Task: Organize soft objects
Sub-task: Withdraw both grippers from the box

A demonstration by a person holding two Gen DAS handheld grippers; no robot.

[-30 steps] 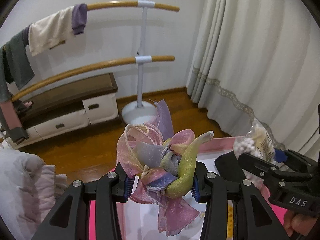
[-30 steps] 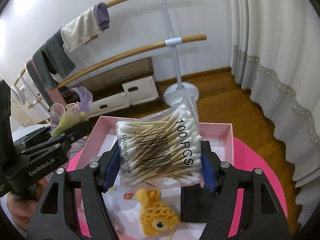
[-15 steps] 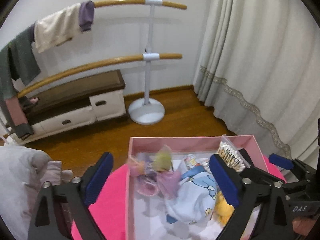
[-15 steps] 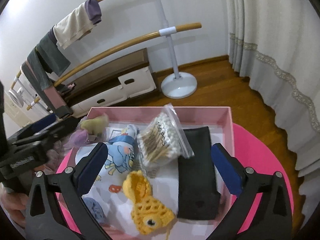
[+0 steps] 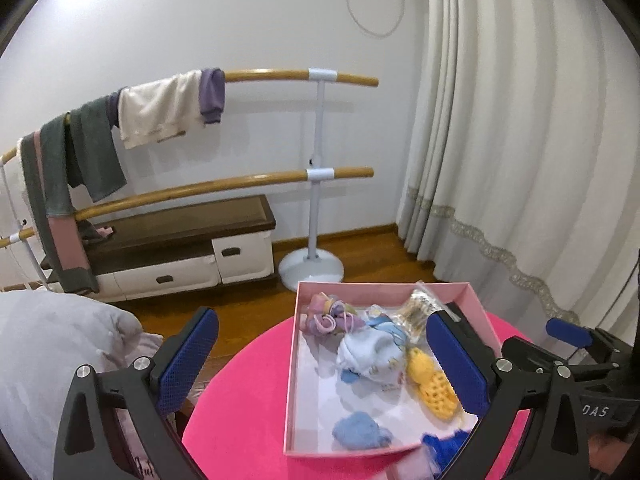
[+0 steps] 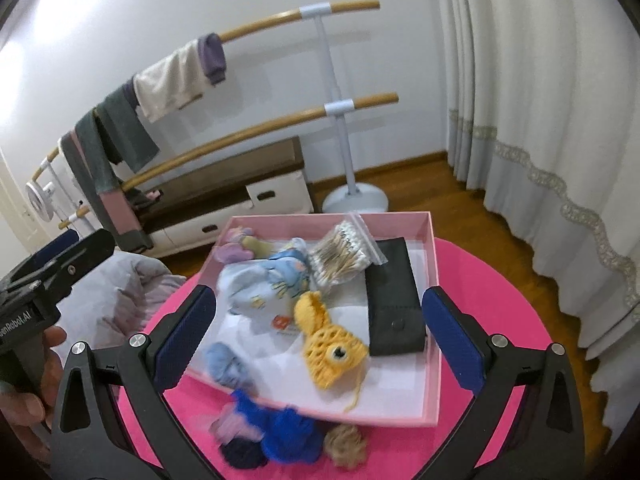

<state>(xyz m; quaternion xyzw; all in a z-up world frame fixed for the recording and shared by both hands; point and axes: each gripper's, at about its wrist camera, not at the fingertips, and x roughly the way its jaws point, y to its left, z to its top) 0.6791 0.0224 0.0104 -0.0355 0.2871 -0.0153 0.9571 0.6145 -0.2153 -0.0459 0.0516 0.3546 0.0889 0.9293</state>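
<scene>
A round, bright pink tabletop (image 6: pixel 500 320) carries a shallow, pale pink cardboard box (image 6: pixel 434 264) with a white floor. Both hand-held grippers hang above it with nothing between their blue pads. The left hand-held gripper (image 5: pixel 320 364) has its jaws opening, already spread wide, and the right hand-held gripper (image 6: pixel 320 340) stands fully apart over the near half of the box.

Inside the box, a bundle of pastel pink, lilac and yellow ribbon (image 6: pixel 242 246) lies in the far left corner. Beside it, toward the middle, sits a crumpled pale blue cloth with cartoon prints (image 6: pixel 272 280). A clear plastic bag of cotton swabs (image 6: pixel 344 254) leans against the far wall, touching the cloth. A flat black pouch with a snap button (image 6: pixel 394 300) lies along the right wall. A yellow crocheted fish with a dark eye (image 6: pixel 326 340) rests near the middle, between cloth and pouch. A small light blue fuzzy ball (image 6: pixel 226 364) sits by the near left corner.

Outside the box, at the near edge of the tabletop, a royal blue knitted piece (image 6: pixel 288 434) lies just against the box wall, with a tan fluffy ball (image 6: pixel 346 446) on its right and a dark navy lump (image 6: pixel 242 456) on its left. A person's hand (image 6: pixel 36 392) grips the left tool's handle.
</scene>
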